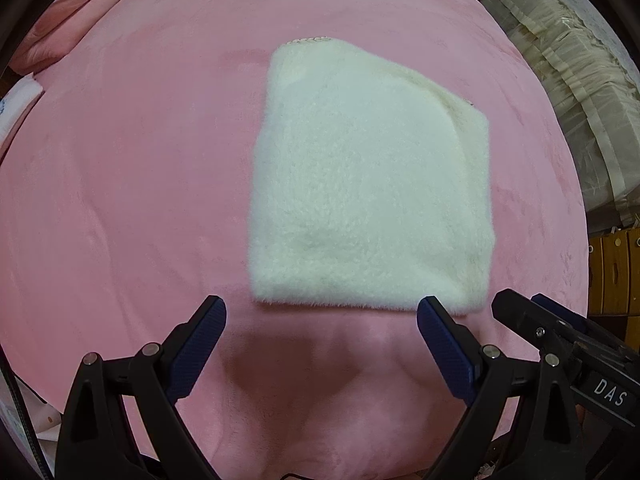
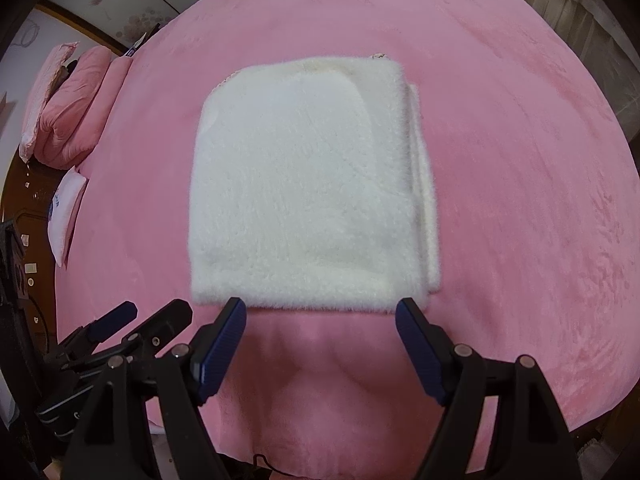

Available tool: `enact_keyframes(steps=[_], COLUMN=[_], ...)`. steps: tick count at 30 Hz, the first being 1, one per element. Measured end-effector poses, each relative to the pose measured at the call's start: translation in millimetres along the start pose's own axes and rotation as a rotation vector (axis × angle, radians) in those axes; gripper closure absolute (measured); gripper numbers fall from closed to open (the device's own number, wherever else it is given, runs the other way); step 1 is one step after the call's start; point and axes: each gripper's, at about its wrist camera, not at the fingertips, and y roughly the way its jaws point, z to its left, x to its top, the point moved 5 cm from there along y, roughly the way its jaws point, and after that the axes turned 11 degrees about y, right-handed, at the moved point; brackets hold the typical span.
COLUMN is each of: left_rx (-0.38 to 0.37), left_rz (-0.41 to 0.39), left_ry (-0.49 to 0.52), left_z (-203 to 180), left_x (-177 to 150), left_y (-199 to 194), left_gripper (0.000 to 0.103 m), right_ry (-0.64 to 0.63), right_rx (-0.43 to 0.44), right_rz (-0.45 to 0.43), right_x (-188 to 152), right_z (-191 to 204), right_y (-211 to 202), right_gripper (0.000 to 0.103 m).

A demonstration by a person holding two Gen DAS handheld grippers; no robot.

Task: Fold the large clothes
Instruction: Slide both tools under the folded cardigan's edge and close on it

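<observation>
Pink plush bedspread (image 2: 520,160) covers the whole bed, with pink pillows (image 2: 72,108) stacked at the headboard end and pale curtains (image 1: 560,60) beyond the far side. White fluffy garment (image 2: 304,184) lies near the middle of the bed, already folded into a compact, roughly square packet.

Gripper state: left gripper (image 1: 322,320) has its jaws spread wide and holds nothing; its tips sit just short of the garment's near edge. Right gripper (image 2: 320,316) is likewise wide open and empty, its tips at or just beside that same near edge; I cannot tell whether they touch the pile. Both grippers are on the near side of the garment, close together.

My judgement: folding looks close to done, perhaps one more fold or a tidy-up left.

Risks from here:
- Layers are not aligned. In the right wrist view, lower layers stick out past the garment's right edge (image 2: 426,200); in the left wrist view, the far right corner (image 1: 460,108) is slanted. Another fold would likely lock in that skew.
- Pile is thick and slippery-looking. A pinch at the near edge may catch only the top layer, so that lifting peels the packet open.
- Bedspread is soft. Pushing a jaw under the garment could snag it and drag the packet.
- Grippers are near one another; closing in on the same edge risks a collision.
</observation>
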Motion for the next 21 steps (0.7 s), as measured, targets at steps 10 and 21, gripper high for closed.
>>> enact_keyframes(steps=[10, 21], left_rx=[0.001, 0.015], left_rz=[0.028, 0.058], left_ry=[-0.057, -0.135], left_z=[3, 40], left_x=[13, 47], left_y=[30, 88], left_gripper=[0.008, 0.008], right_ry=[-0.016, 0.008], right_rx=[-0.011, -0.086], right_rz=[0.041, 0.014], right_x=[11, 58], right_z=[-3, -54], right_y=[23, 79], right_gripper=[0.024, 0.024])
